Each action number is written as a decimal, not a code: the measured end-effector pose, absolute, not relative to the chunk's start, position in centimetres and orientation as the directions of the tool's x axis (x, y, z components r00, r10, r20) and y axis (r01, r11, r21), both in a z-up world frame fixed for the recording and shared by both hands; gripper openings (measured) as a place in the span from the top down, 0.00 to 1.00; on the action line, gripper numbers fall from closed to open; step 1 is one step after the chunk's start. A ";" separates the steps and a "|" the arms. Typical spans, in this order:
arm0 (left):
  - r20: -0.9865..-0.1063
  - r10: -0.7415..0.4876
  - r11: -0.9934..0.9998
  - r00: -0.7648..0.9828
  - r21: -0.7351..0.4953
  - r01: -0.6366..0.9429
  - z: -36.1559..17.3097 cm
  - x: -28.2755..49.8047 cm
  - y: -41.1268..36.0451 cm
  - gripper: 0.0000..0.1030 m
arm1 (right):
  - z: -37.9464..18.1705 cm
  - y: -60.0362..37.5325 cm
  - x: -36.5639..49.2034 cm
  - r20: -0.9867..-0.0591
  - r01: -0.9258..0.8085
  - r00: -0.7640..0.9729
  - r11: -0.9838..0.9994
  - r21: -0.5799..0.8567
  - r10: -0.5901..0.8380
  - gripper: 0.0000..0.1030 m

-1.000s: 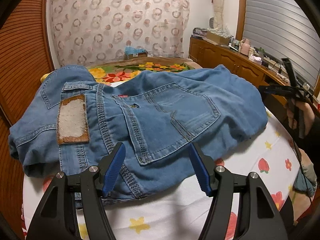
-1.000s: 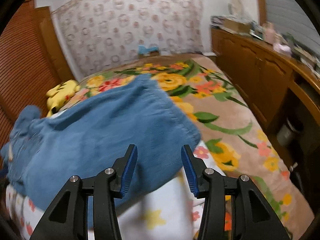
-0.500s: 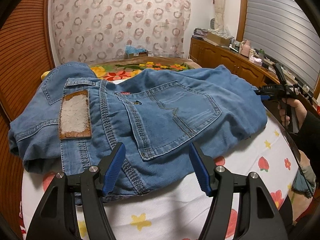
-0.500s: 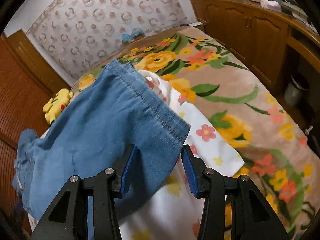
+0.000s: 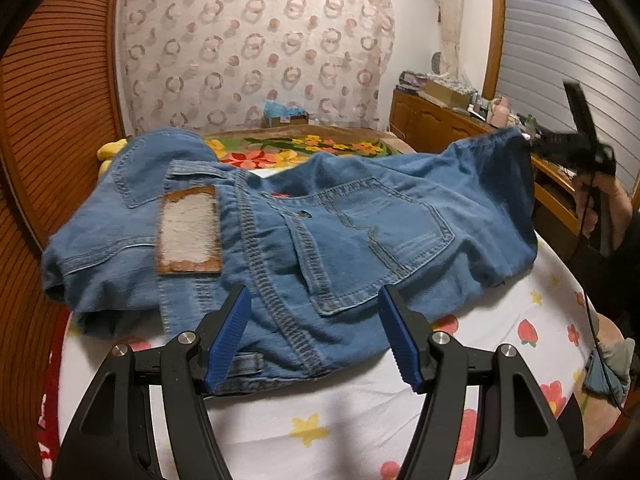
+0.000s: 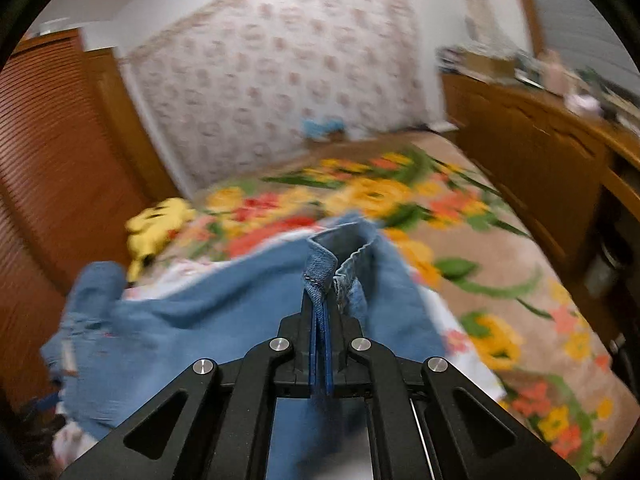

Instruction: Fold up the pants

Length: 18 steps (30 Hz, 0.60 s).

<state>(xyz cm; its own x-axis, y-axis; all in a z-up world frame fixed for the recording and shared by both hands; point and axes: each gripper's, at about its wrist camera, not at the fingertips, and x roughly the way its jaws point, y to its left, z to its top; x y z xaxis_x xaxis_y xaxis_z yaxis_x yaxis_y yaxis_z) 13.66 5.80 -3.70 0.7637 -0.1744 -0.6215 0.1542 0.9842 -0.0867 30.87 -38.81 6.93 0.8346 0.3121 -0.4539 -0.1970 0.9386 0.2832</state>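
Left wrist view: jeans [image 5: 304, 240] heaped across middle of frame on white flowered sheet [image 5: 320, 420], back pocket up. Left gripper [image 5: 314, 336] at bottom centre, jaws wide apart, gripping nothing, waistband edge lying between the pads but unpinched. Right gripper [image 5: 560, 148] at upper right, blurred, lifting a hem corner.

Right wrist view: right gripper [image 6: 320, 320] at lower centre, jaws just clamped tight on bunched hem. Thin bite near the edge; could slip under a hard pull. Waist end unpinned, so whole heap may drag instead of folding; bunched layers likely to crease.
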 end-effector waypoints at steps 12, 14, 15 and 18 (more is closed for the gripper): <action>-0.581 -0.085 0.995 0.810 -0.084 0.044 -1.4 10.0 11.3 0.35 | 11.0 -15.8 23.7 -0.436 -0.692 0.573 0.695 0.196 0.694 0.97; -0.577 -0.073 0.996 0.813 -0.086 0.029 -1.3 9.8 12.2 0.35 | 9.6 -13.8 23.3 -0.498 -0.709 0.519 0.675 0.204 0.695 0.97; -0.576 -0.069 0.996 0.815 -0.085 0.025 -1.2 9.6 12.4 0.35 | 8.9 -13.0 23.2 -0.530 -0.709 0.502 0.676 0.200 0.684 0.92; -0.574 -0.063 0.997 0.816 -0.079 0.021 -1.2 9.7 12.7 0.35 | 7.6 -12.3 23.4 -0.575 -0.719 0.479 0.672 0.177 0.663 0.72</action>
<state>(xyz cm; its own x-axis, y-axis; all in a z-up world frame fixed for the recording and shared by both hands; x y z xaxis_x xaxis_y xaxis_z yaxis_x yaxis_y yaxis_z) 9.69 12.71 -1.23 0.8165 -0.0626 -0.5740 0.0206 0.9966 -0.0795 23.41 -12.31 7.55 0.4787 0.6635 -0.5750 -0.7188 0.6722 0.1772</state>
